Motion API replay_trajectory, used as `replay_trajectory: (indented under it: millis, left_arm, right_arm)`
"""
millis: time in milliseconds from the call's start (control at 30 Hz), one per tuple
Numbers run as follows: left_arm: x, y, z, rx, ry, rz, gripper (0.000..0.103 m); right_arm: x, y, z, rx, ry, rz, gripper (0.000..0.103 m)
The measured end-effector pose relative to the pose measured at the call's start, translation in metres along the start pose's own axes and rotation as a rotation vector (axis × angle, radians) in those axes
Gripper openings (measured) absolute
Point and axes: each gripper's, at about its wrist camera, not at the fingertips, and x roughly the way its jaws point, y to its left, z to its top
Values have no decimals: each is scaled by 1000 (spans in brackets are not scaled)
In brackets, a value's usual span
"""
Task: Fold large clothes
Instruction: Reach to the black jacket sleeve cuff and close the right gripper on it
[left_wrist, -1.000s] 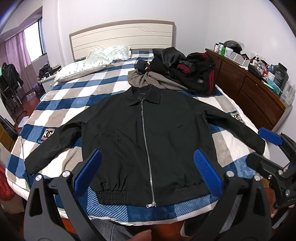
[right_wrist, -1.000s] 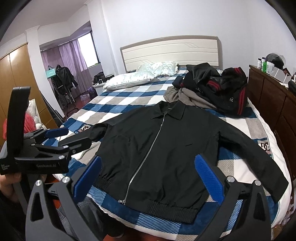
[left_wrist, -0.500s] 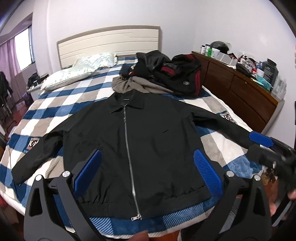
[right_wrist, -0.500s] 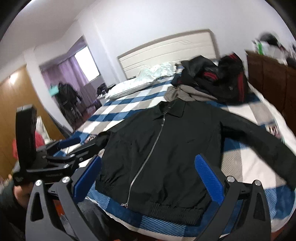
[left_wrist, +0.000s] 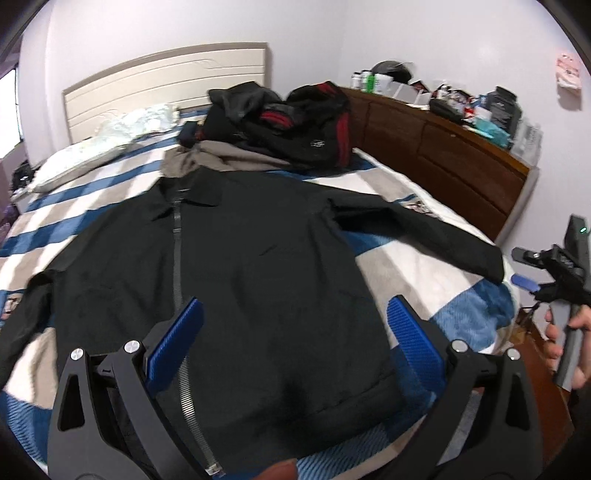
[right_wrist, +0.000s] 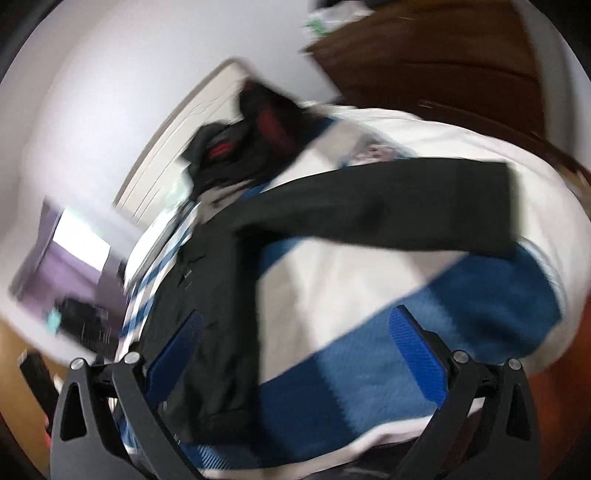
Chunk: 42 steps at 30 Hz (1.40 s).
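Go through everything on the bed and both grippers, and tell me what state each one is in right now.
black jacket: spread flat, zipped up, sleeves out, unfolded
pile of dark clothes: heaped, unfolded
grey-brown garment: crumpled beside the collar
pillow: lying flat
left gripper: open, empty
right gripper: open, empty

Even daylight; right view motion-blurred; fisheye edges.

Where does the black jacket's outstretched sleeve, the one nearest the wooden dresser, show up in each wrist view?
Left wrist view: the sleeve runs from centre to the right, cuff near the bed's edge, just short of the right gripper.
Right wrist view: blurred, the same sleeve crosses the upper middle, cuff at the right.
Shared landmark: the black-and-red clothes pile by the headboard.
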Motion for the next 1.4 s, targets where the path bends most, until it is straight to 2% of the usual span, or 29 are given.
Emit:
replay_trajectory:
  millis: [167,333,467,567,667,733,800,867,900,933,1033,1067,1167,1267,1400]
  left_arm:
    - [40,-19,-4,-2,40,-42,98]
    - [69,-28,-4,13,64,-59,98]
    - [80,-18,-5,-7,69,-67,98]
    - [83,-1,-6,-30,70,-60,98]
    - [84,27,-7,-54,63,-34,98]
    - [85,51,-8,-78,62,-12,98]
    - [86,76,-10,-109,59,23,98]
    - [84,109,-15,-156,60,61,98]
    - [83,120,-16,-171,59,75,98]
    - [80,136,-18,-190,53,99,98]
    - [71,171,-26,-204,41,165,98]
    - [70,179,-29,-207,40,183,98]
    - [69,201,-35,-237,48,213,98]
    - [73,217,-44,-287,71,206,98]
    - [77,230,-51,-322,96,189,98]
  right_arm:
    - [12,-58,9,148,-3,-33,99]
    - [41,-83,20,264,14,21,99]
    - [71,-95,28,329,60,21,99]
    - [77,-97,40,356,8,16,99]
    - [74,-93,57,377,-88,4,97]
    - [81,-95,69,399,-104,-21,89]
    - [96,-104,79,460,-75,-48,75]
    - [107,-115,88,523,-58,-102,68]
    - [109,-117,93,528,-64,-134,60]
    - [109,-117,98,526,-67,-166,56]
    - [107,-111,111,510,-78,-228,33]
    - [104,-107,115,495,-85,-238,17]
    - [97,-72,139,369,-118,-256,14]
    - [83,-11,158,178,-163,-253,13]
    - [78,71,172,-19,-173,-207,8]
